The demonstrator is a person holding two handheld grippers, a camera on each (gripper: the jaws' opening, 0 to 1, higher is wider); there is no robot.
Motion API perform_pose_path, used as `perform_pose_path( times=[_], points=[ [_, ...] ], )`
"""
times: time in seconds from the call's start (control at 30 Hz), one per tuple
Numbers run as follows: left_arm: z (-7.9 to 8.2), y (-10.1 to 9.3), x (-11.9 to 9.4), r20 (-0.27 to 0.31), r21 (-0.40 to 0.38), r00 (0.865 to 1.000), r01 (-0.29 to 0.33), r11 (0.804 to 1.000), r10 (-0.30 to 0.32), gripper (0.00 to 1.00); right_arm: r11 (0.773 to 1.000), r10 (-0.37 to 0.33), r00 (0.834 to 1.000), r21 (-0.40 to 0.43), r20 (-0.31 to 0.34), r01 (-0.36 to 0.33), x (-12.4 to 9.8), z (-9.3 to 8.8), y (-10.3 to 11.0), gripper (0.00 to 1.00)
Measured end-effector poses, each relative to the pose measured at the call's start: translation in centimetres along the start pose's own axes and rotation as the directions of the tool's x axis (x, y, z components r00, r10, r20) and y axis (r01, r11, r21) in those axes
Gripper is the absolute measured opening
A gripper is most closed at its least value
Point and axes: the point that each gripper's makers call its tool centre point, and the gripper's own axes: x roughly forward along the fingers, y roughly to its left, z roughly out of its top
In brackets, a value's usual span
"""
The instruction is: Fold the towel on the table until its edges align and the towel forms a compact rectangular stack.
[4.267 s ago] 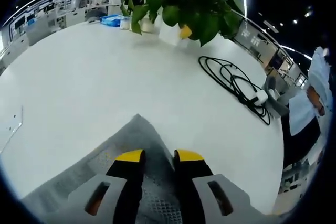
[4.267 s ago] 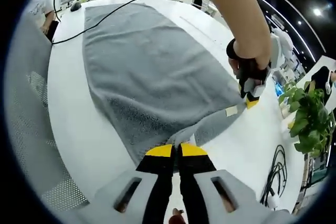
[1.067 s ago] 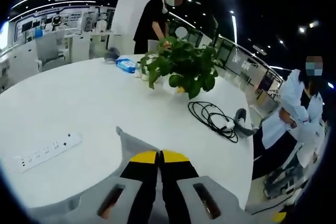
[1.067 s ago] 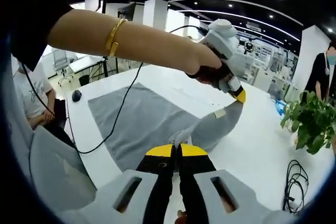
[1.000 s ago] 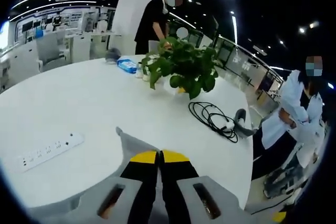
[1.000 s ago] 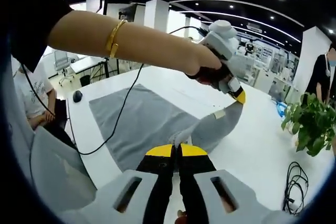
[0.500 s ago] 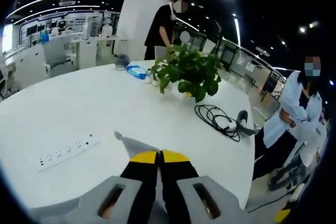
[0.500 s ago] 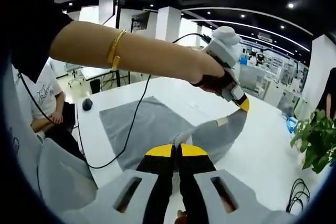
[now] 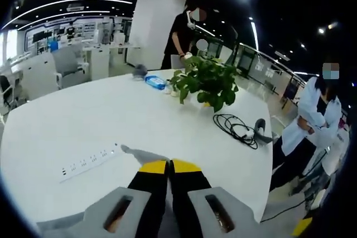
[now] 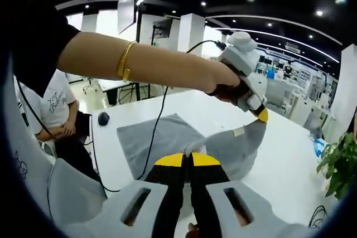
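Both tongs are pinching corners of the gray towel: the right tongs (image 10: 187, 160) up close, the left tongs (image 10: 260, 114) higher and farther off. That edge is lifted; the rest of the towel (image 10: 162, 140) lies on the white table (image 10: 209, 107). This looks like the first fold. Next, carry the edge over to the far edge.

Grey towel (image 10: 167, 137), near edge lifted, partly folded
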Motion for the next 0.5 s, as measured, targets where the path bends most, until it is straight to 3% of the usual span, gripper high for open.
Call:
perform_pose_path(
  times=[0.5],
  points=[
    [-0.7,3.5,-5.6,0.033,0.004,0.998,-0.06,0.998,0.06,0.01,0.996,0.077,0.995,-0.045,0.057,-0.074,2.8,4.6,3.3,0.0]
  ],
)
